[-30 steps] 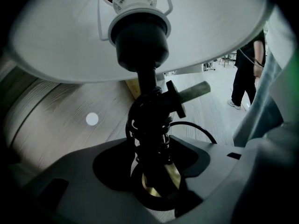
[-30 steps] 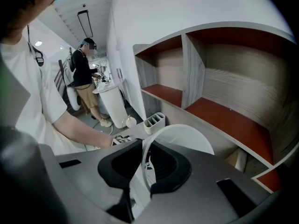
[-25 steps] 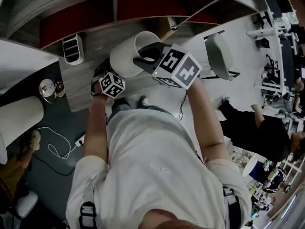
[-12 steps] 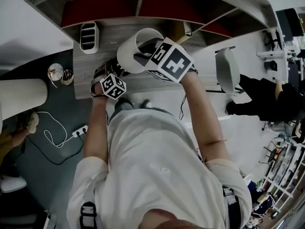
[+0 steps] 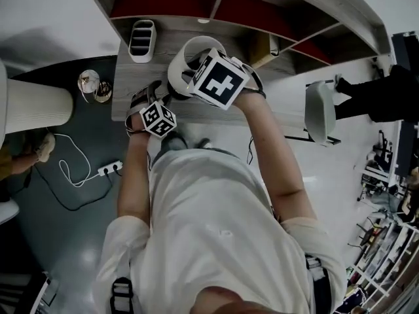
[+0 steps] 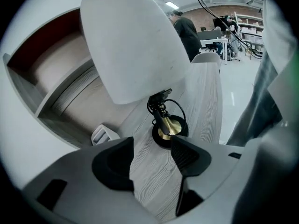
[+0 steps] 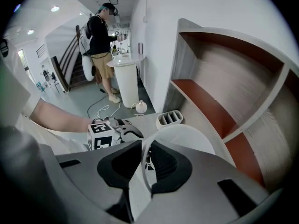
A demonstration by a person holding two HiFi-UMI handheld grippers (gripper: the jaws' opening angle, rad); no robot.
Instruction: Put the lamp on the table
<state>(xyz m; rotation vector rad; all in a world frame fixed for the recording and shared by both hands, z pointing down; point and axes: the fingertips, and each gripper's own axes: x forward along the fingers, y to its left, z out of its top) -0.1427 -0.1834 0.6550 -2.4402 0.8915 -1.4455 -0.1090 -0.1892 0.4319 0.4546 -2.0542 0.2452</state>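
The lamp has a white drum shade (image 5: 186, 57) and a brass stem on a round black base (image 6: 169, 130). My right gripper (image 5: 195, 74) is shut on the shade's thin rim (image 7: 142, 171), which runs between its pads. Its jaws have just been opening a touch, and the rim is still between them. The base is low over the grey wooden desk (image 5: 131, 103), and I cannot tell whether it touches. My left gripper (image 6: 152, 148) is open and holds nothing. It points at the base from close by and sits left of the shade (image 5: 156, 91).
A white slotted organiser (image 5: 142, 40) stands on the desk left of the lamp. Behind the desk are shelves with red backs (image 5: 170, 8). On the floor are a white pedestal (image 5: 36, 106), a small round object (image 5: 88, 82) and a power strip (image 5: 108, 170). A white chair (image 5: 321, 110) stands to the right.
Both grippers and the lamp have shifted left over the desk, closer to the slotted organiser. The shade has stayed in the right gripper, and the head view has swung.
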